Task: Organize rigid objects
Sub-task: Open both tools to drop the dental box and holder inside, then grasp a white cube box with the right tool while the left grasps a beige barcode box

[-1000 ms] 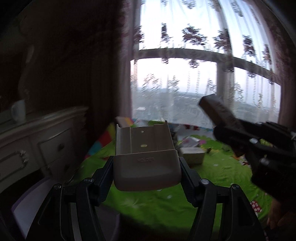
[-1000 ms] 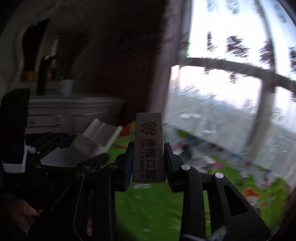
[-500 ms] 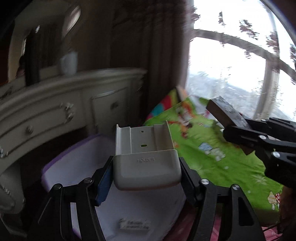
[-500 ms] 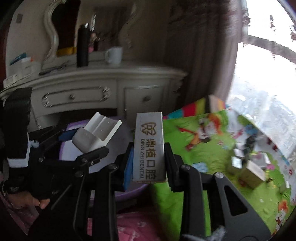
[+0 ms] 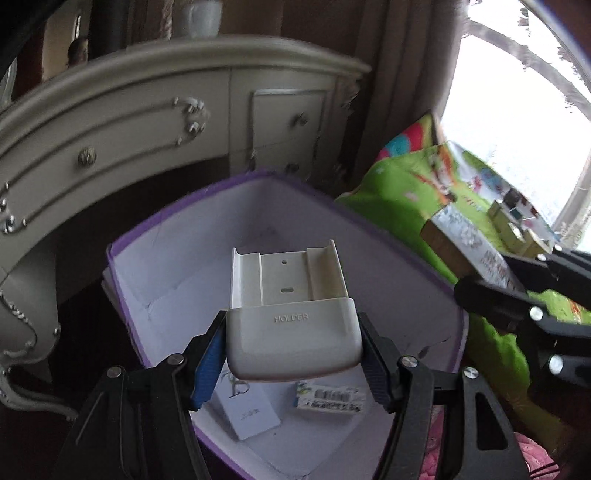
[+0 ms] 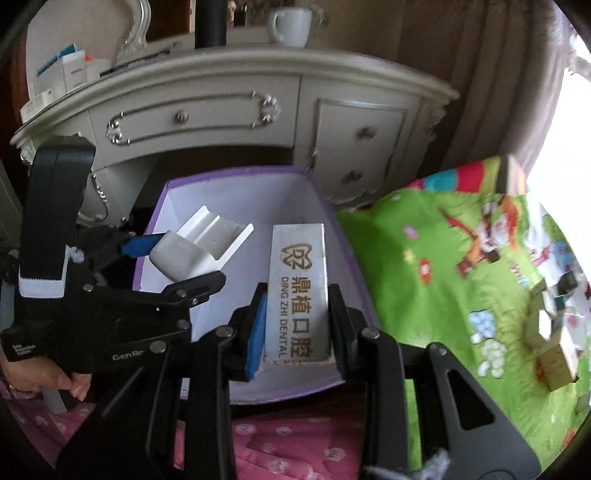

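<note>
My left gripper is shut on a white plastic holder marked HOLDER and holds it above the open purple-rimmed white box. My right gripper is shut on a long white dental box with gold print, over the same purple box. The left gripper with the holder shows at the left of the right wrist view. The right gripper with its box shows at the right of the left wrist view. A white card and a small printed box lie inside.
A cream dresser with drawers stands right behind the box, with a white mug on top. A green play mat with several small boxes lies to the right. Pink fabric is below.
Both grippers swung left and down from facing the window to over the purple box by the dresser. Each still grips its object.
</note>
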